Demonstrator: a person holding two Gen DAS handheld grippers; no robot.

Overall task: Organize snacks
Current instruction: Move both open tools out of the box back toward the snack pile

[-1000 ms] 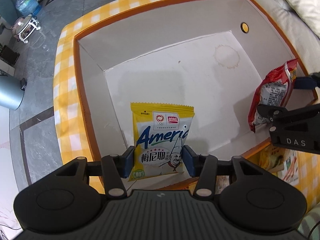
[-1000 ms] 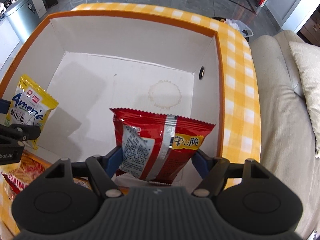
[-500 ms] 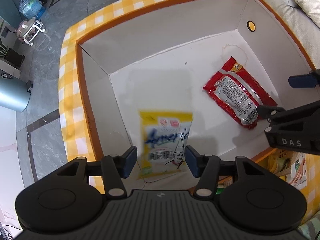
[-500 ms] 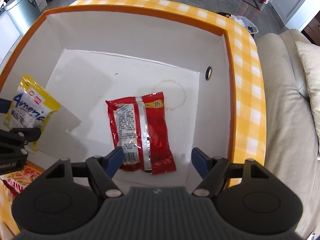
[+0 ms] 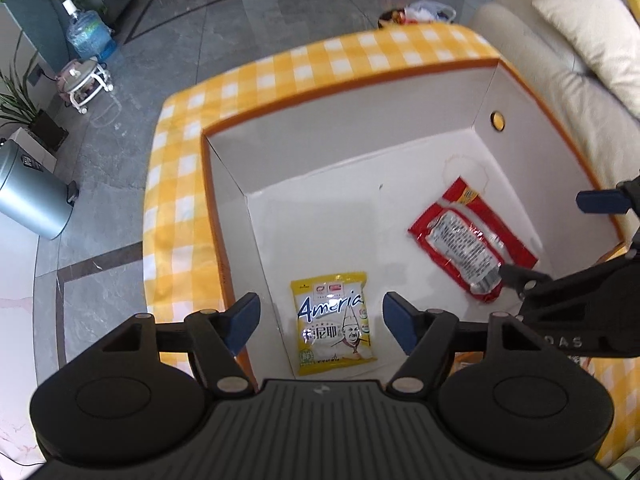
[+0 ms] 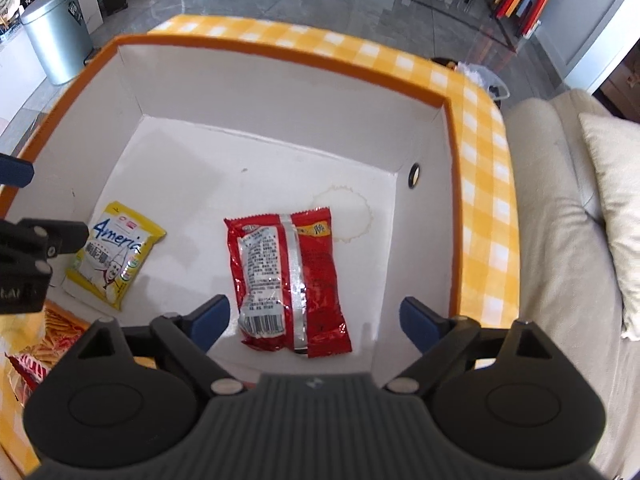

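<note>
A yellow snack packet (image 5: 334,322) lies flat on the floor of the white, orange-rimmed box (image 5: 352,136), near its front left corner. My left gripper (image 5: 322,322) hovers above that packet with its jaws opening wide and touching nothing. Further right on the box floor a red snack packet (image 6: 286,280) lies back side up. My right gripper (image 6: 314,322) hangs over the red packet (image 5: 470,246), its jaws also opening, the pads clear of the wrapper. The yellow packet (image 6: 114,254) shows at the left of the right wrist view.
The box (image 6: 280,92) stands on a yellow-and-white checked cloth (image 5: 176,208). More snack packets (image 6: 44,332) lie on the cloth in front of the box. A beige sofa with a cushion (image 6: 568,248) is at the right; a metal bin (image 5: 30,196) stands on the floor at the left.
Both grippers let go of their packets, which dropped flat onto the box floor. Both sets of jaws spread wider, and the left gripper rose away from the box.
</note>
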